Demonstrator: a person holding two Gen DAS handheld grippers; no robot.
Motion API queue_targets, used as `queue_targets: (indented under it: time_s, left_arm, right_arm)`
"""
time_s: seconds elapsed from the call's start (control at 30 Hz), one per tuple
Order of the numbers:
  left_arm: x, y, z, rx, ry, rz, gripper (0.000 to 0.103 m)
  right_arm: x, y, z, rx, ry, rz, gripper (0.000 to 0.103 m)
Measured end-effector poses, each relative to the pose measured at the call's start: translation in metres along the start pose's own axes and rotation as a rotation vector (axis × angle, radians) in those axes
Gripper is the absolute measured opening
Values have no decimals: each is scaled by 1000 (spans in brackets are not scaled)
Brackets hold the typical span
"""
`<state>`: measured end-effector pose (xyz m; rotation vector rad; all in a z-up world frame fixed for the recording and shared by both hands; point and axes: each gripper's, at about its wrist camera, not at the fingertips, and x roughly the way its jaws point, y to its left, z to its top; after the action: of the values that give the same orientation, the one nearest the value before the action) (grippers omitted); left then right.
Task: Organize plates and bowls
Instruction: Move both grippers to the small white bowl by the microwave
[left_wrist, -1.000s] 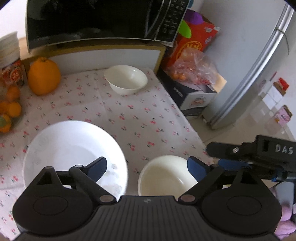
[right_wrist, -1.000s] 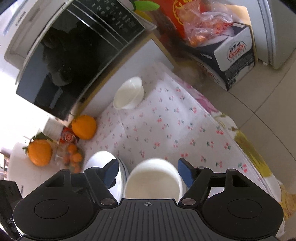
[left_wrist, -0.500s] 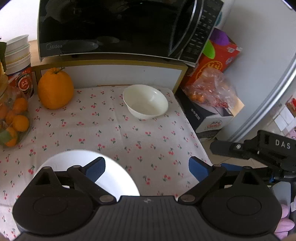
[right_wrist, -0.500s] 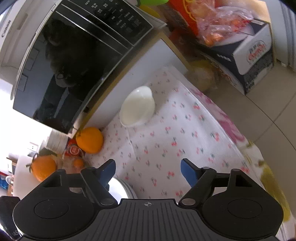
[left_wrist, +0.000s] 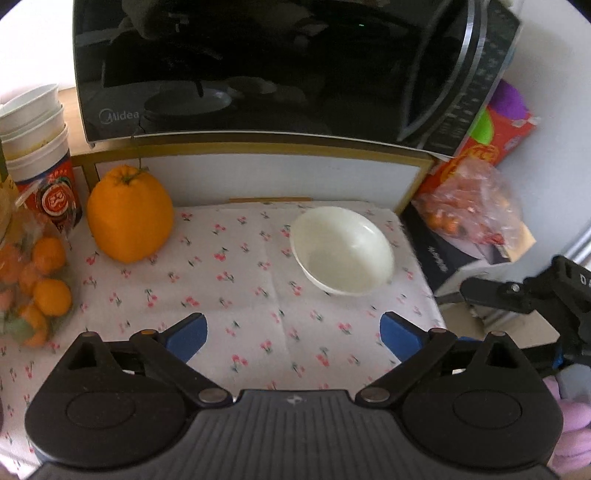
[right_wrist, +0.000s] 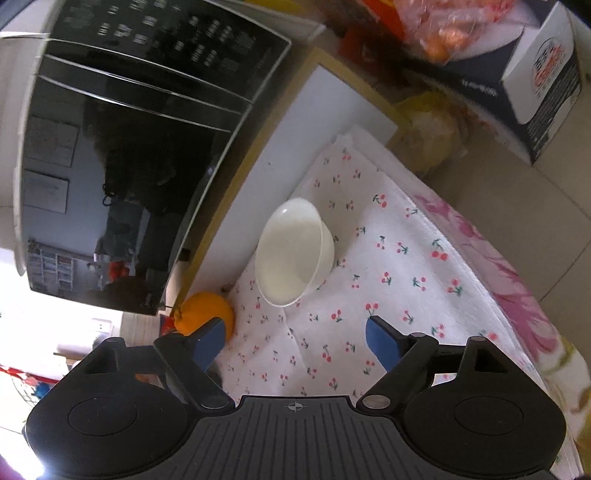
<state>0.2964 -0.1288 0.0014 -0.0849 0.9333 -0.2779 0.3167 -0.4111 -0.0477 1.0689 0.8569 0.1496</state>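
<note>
A black microwave (left_wrist: 258, 66) is seen above the cherry-print surface (left_wrist: 229, 280), where a white bowl (left_wrist: 341, 251) sits upright near the back right corner, ahead of the left gripper (left_wrist: 291, 334) and right gripper (right_wrist: 295, 341), both spread wide after just opening further, nothing held

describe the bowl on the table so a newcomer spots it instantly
Find the black microwave; below it lies a cherry-print cloth. The white bowl sits on the cloth near its back right corner, empty and upright. It is the only dish there; the big orange fruit sits opposite.
</note>
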Motion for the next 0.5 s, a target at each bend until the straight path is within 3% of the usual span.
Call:
queue_targets:
  time_s: [0.1, 0.2, 0.23, 0.33, 0.5]
  left_arm:
    - [15, 3, 7, -7, -3, 12, 100]
    - [31, 4, 12, 4, -10, 26, 99]
    - [37, 5, 13, 3, -20, 24, 99]
    - [51, 12, 17, -30, -39, 3, 96]
    - [69, 23, 23, -83, -59, -55, 80]
  right_arm:
    - [13, -13, 5, 23, -23, 51, 85]
    - [32, -34, 7, 82, 10, 176, 85]
    - [38, -38, 10, 107, 31, 169, 86]
    - [41, -37, 16, 81, -17, 161, 86]
    - [52, -37, 22, 99, -72, 209, 81]
